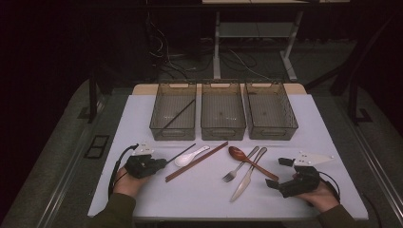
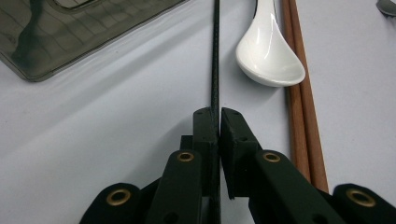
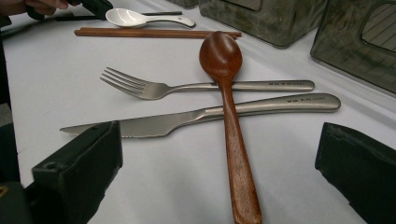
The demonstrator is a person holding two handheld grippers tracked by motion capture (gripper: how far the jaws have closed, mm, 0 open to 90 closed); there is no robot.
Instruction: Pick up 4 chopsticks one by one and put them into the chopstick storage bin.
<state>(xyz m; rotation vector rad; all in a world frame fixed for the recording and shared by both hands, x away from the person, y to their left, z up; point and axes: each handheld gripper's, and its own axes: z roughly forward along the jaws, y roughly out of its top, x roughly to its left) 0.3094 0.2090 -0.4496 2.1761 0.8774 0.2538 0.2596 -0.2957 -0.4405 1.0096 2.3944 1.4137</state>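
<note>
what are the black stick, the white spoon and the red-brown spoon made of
Black stick: thin and dark with a fine woven-looking texture, maybe carbon fibre or coated wood; hard to tell. White spoon: glossy with sharp highlights, probably glazed ceramic, possibly melamine. Red-brown spoon: smooth, with a soft sheen and faint grain, likely lacquered wood.

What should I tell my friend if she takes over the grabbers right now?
Left gripper: shut on the black chopstick, which lies on the table.
Right gripper: open, holding nothing, with the wooden spoon ahead of its jaws.
Done: one black stick lies in the left bin.
Left: white spoon, brown chopsticks, fork, knife and wooden spoon lie on the table. Middle bin and right bin hold nothing.
</note>
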